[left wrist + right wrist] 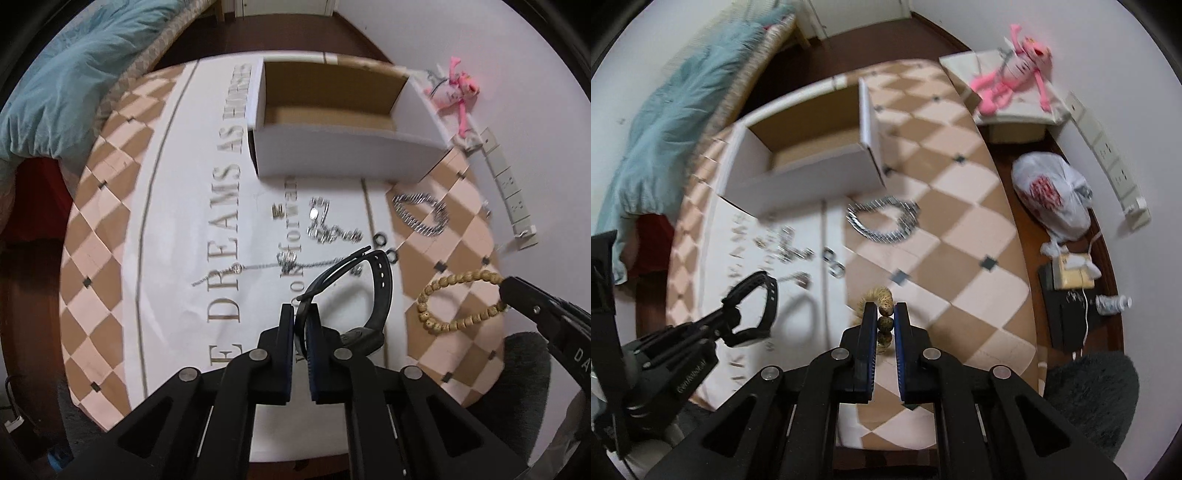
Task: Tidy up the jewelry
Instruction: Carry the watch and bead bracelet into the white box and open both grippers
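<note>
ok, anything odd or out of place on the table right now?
Nothing damaged. The box holds no jewelry that I can see; the silver chains, necklace and metal bracelet lie loose on the table. Left gripper holds the black watch, right gripper the bead bracelet.

Both wrist views read evenly lit, soft indoor light, no hard glare. I see strong fisheye bending: the table edges curve and dark vignette fills the corners. Left view: motion blur ahead of the fingers, smearing the open box and the small silver pieces just beyond the tips; the watch casts a soft shadow below itself. Right view: heavier blur, worst to the left and ahead of the tool; the bead bracelet top is smeared. Gripper bodies stay sharp in both.
</note>
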